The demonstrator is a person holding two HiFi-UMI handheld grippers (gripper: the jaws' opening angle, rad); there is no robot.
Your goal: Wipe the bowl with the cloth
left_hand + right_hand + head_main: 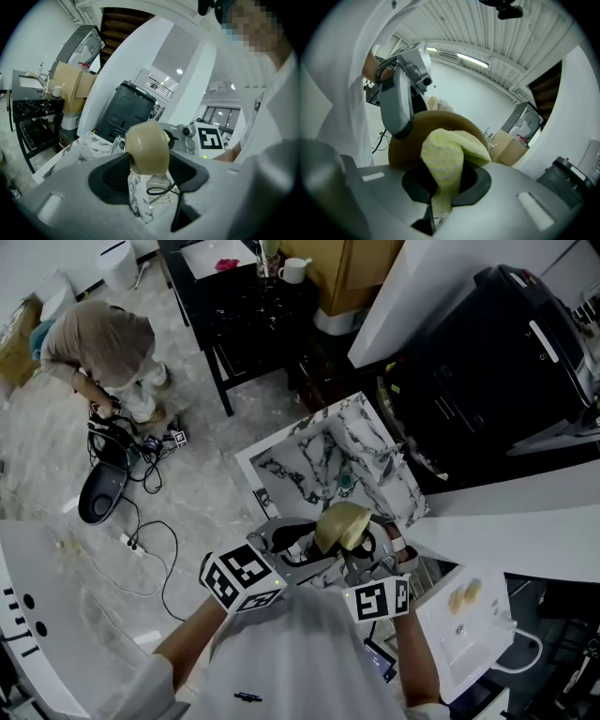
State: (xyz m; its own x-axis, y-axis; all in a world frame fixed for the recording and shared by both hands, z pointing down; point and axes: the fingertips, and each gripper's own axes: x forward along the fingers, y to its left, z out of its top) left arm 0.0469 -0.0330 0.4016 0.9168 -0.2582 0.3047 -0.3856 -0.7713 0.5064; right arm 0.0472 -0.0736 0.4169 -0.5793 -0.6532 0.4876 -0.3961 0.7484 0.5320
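Wipe step, I judge: left gripper (148, 172) clamps bowl (147, 143), right gripper (442, 183) pinches cloth (444, 157) against it. Next I sweep cloth round.

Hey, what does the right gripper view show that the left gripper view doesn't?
Only the right gripper view shows the yellow cloth, clamped in the right gripper against the bowl. Only the left gripper view shows the marble table below. Both show the bowl gripped by the left gripper.
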